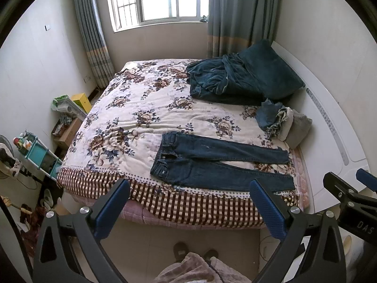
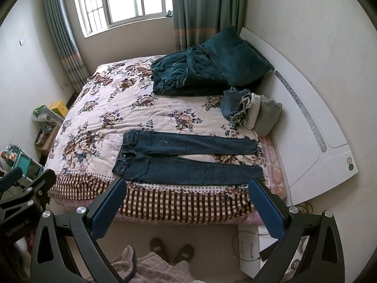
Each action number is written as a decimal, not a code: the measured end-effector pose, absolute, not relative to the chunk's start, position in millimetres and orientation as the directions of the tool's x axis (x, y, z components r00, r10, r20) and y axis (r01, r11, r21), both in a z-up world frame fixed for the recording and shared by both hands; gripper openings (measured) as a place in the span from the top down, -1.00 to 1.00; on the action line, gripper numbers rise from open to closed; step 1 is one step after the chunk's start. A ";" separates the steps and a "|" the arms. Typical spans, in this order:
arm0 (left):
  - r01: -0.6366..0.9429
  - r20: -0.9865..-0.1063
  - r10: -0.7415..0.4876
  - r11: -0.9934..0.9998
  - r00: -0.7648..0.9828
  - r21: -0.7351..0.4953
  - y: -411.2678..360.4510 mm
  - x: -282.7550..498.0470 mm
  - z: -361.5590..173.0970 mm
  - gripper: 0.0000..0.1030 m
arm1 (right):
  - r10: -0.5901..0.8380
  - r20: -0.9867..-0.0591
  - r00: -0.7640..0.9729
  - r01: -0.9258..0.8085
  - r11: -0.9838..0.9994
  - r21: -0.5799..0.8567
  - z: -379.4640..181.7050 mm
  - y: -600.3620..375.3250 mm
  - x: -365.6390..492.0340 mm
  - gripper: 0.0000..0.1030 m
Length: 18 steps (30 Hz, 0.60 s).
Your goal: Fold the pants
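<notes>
Bed [image 1: 132, 108] near edge: pants [image 1: 219, 162] flat; left hand-held gripper [image 1: 188, 193], right hand-held gripper [image 2: 186, 193] spread, empty.

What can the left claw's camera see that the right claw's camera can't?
Only the left wrist view shows the right claw poking in at its right edge, plus a striped cloth on the messy floor at its left.

Only the right wrist view shows the left claw at its left edge, the end of the white headboard with its green dot, and a white box with cables on the floor.

Both show the jeans lying flat and unfolded on the flowery bedspread, the teal blanket, the window and brown slippers.
</notes>
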<state>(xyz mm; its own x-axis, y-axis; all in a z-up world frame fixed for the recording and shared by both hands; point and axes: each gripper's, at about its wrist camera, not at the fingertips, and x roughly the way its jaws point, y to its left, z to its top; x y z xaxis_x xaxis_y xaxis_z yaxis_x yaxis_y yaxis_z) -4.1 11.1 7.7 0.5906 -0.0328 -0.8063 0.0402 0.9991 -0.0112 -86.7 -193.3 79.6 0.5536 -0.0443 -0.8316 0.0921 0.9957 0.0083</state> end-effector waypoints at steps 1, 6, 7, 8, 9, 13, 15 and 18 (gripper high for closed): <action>0.038 -0.806 -0.031 0.999 0.591 -0.011 11.1 -4.2 7.4 -1.00 | -0.045 -0.832 0.554 0.090 0.996 0.007 79.1 -192.2 -87.5 -1.00; 0.038 -0.807 -0.034 0.999 0.590 -0.014 13.4 -5.1 7.7 -1.00 | -0.042 -0.831 0.554 0.088 0.996 0.009 78.8 -191.8 -88.8 -1.00; 0.034 -0.807 -0.031 0.999 0.590 -0.013 13.4 -5.1 7.3 -1.00 | -0.041 -0.831 0.554 0.088 0.996 0.010 78.2 -192.0 -89.1 -1.00; 0.030 -0.806 -0.027 0.999 0.591 -0.011 13.7 -5.6 7.1 -1.00 | -0.038 -0.832 0.554 0.086 0.996 0.012 77.7 -191.9 -88.7 -1.00; 0.022 -0.806 -0.022 1.000 0.592 -0.011 13.7 -5.1 7.3 -1.00 | -0.040 -0.831 0.554 0.086 0.996 0.009 77.2 -189.4 -90.5 -1.00; -0.013 -0.803 0.011 1.000 0.595 0.004 4.6 0.5 3.8 -1.00 | -0.029 -0.836 0.548 0.084 0.996 0.020 70.9 -191.5 -88.0 -1.00; -0.030 -0.804 0.022 1.000 0.595 0.005 0.6 6.5 -1.5 -1.00 | -0.027 -0.838 0.545 0.088 0.996 0.025 63.9 -195.5 -82.1 -1.00; -0.051 -0.809 0.043 0.999 0.586 0.016 -6.9 22.5 -15.7 -1.00 | -0.056 -0.841 0.539 0.117 0.993 0.009 46.6 -201.2 -69.3 -1.00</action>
